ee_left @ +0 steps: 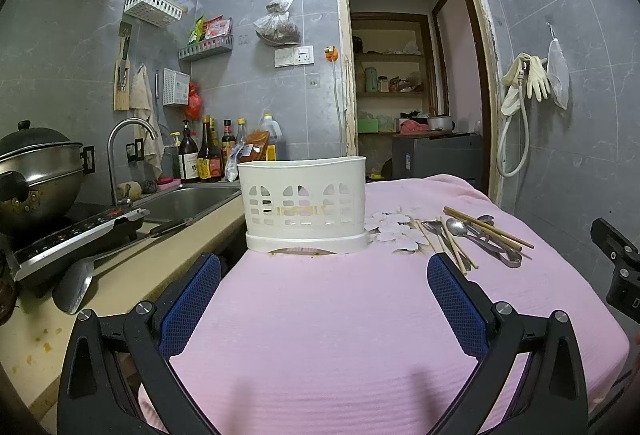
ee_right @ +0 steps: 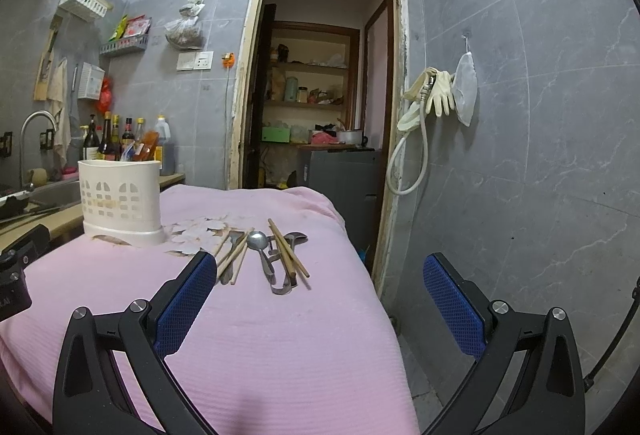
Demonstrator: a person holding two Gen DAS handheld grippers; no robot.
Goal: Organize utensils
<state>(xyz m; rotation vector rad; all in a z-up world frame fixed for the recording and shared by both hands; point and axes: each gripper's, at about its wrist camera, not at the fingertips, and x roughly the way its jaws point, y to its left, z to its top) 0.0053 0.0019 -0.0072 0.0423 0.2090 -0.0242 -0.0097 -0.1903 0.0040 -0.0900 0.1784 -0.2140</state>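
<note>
A pink cloth (ee_left: 340,315) covers the counter that carries everything, soft and ribbed, so anything pressed down on it will sink a little and thin pieces will be hard to scoop from beneath.

The white plastic utensil holder (ee_left: 304,209) stands upright at the far left of the cloth, near the sink. It looks light and stiff, with slotted walls and an open top; a careless knock could likely tip or slide it.

The utensils lie in a loose heap to the right of the holder, well apart from both grippers. The wooden chopsticks (ee_right: 289,250) are long, light and rigid, some crossing over the metal pieces; I judge them best pinched across the middle of the shaft. The metal spoon (ee_right: 258,239) is heavier and smooth, probably slippery against the pads, so the flat handle is a safer place to take hold than the bowl. Other metal pieces lie tangled beneath and cannot be told apart.

The left gripper (ee_left: 324,275) hovers spread wide and holding nothing, facing the holder. The right gripper (ee_right: 320,275) is likewise spread and bare, pointing toward the heap.
</note>
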